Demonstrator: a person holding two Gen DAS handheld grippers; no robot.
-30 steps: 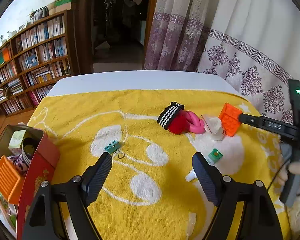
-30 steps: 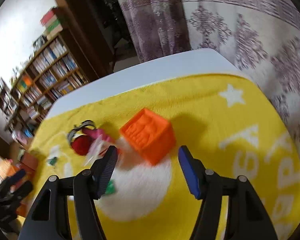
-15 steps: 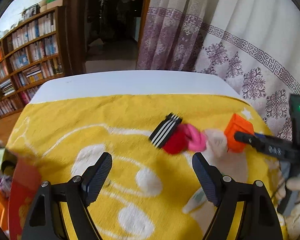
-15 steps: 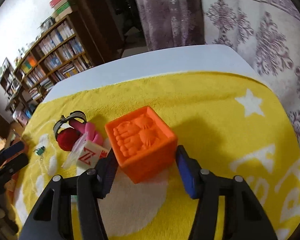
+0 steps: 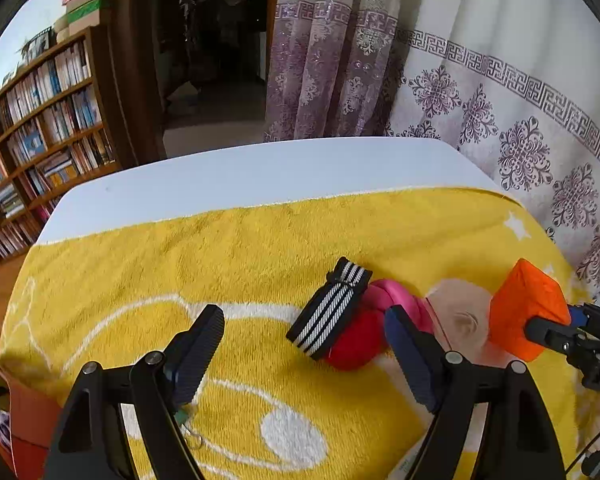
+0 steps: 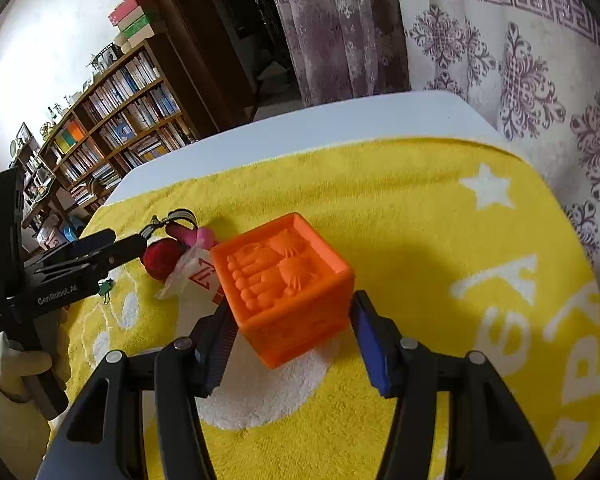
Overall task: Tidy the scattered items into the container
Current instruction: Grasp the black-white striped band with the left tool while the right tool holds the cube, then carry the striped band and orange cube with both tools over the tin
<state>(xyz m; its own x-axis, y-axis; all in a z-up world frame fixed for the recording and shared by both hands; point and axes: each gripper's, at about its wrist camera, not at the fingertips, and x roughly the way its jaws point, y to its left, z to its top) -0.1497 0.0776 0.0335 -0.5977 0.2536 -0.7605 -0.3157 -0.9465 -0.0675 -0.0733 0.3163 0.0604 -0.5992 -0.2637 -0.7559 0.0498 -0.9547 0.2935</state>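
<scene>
A book-lined room with patterned curtains frames a white table (image 5: 236,184) covered by a yellow towel (image 5: 228,264), and the loose items lie in a cluster on the towel's right half. The right gripper (image 6: 292,320) has just been closing, and its jaws now press the left and right faces of the orange cube (image 6: 286,280), which sits squarely between them with its embossed face up. The left gripper (image 5: 304,344) is spread wide with nothing between its fingers. Just beyond it and slightly to the right lies a soft bundle: a black-and-white striped band (image 5: 330,306) against a red ball (image 5: 354,346) and a pink piece (image 5: 396,300), the band's long axis running diagonally from near-left to far-right. A wrapped packet (image 6: 192,276) rests between that bundle and the cube.

The red container (image 5: 24,416) shows only at the near-left edge of the left wrist view, well apart from the cube. So the cube must travel leftward across the towel, past the bundle and the left gripper, which stands between cube and container; the likely hitch is the two grippers crowding each other midway. A small green clip (image 6: 106,288) lies near the left gripper.
</scene>
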